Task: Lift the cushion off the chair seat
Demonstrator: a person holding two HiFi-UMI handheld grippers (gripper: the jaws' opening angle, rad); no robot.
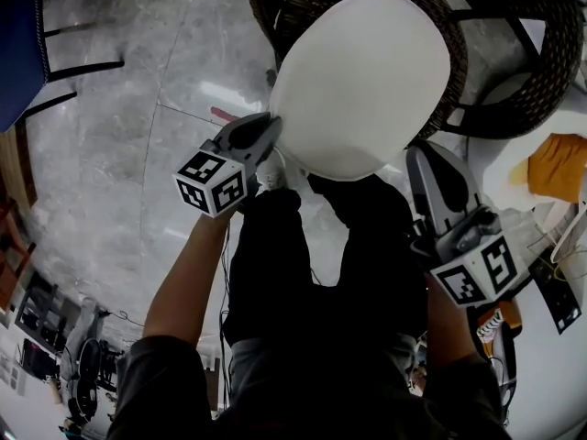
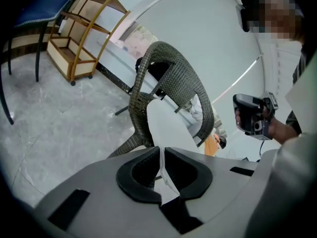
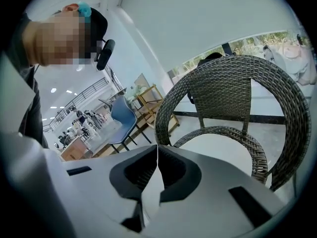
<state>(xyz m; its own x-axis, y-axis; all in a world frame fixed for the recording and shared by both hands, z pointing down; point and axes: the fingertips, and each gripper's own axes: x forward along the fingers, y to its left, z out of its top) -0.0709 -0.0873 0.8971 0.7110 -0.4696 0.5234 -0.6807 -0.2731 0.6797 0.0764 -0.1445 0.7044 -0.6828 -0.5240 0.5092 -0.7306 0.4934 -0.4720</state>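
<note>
The left claw and the right claw each clench the near edge of the cushion, which extends away over the chair

Cushion is seen as plain white; chair is woven dark grey-brown wicker; floor is marbled grey; second chair is coloured blue.

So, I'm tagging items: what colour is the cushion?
Plain white, with no pattern; the cushion shows best in the head view.
</note>
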